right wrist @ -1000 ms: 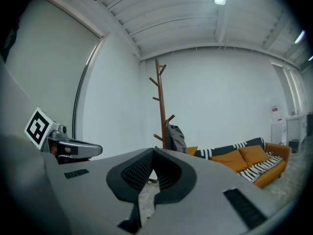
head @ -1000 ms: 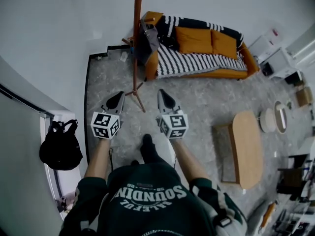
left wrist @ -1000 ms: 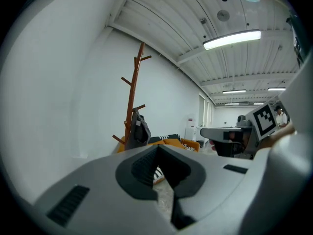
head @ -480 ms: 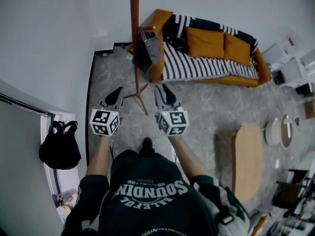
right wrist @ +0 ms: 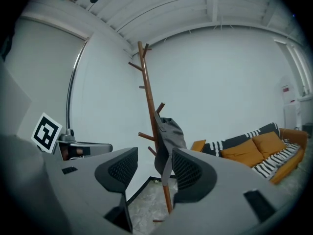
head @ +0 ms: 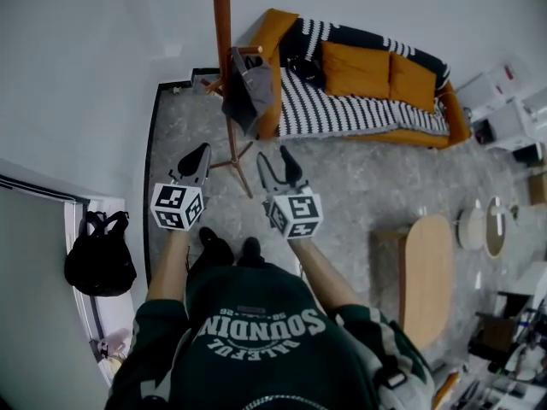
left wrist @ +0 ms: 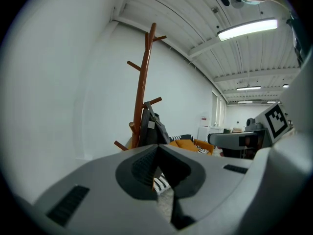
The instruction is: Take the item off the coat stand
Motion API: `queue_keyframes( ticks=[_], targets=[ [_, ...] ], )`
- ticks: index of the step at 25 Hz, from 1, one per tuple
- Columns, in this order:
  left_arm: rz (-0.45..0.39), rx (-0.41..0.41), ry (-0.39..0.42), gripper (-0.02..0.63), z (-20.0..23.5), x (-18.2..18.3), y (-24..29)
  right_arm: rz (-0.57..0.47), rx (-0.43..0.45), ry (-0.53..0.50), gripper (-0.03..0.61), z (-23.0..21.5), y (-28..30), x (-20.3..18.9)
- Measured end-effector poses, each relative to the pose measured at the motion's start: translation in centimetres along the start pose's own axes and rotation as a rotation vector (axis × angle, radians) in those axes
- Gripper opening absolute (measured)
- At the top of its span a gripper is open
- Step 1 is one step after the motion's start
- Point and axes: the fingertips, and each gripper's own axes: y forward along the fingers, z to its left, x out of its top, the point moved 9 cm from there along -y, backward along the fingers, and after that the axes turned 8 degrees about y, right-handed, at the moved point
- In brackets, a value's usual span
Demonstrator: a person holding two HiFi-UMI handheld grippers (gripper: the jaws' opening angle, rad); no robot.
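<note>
Facing the coat stand, the right claw has just been spread, empty; the left claw is pressed together. Approach is judged unfinished; the bag must be reached.

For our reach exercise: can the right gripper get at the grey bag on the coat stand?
Likely yes, once closer: the right gripper, jaws just opened and empty, faces the grey bag across bare floor.

One wooden coat stand. One grey bag. One orange sofa with two orange cushions. One black backpack. One wooden counter. Two tongs: the left tongs and the right tongs. Possibly two round objects at the indistinct right edge.
</note>
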Motion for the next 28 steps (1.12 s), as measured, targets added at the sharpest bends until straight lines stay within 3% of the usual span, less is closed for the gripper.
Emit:
queue_keyframes(
  ticks=[17,28],
  targets=[
    [0.019,-0.019,-0.018,0.0,1.7,-1.0,1.8,0.084,0.003,-0.042,0.219,-0.5,4.9,-1.8],
    [0.053,0.031,-0.04,0.0,2.9,-2.7,0.0,0.205,-0.014,0.034,0.222,-2.8,10.8,-4.5]
  ],
)
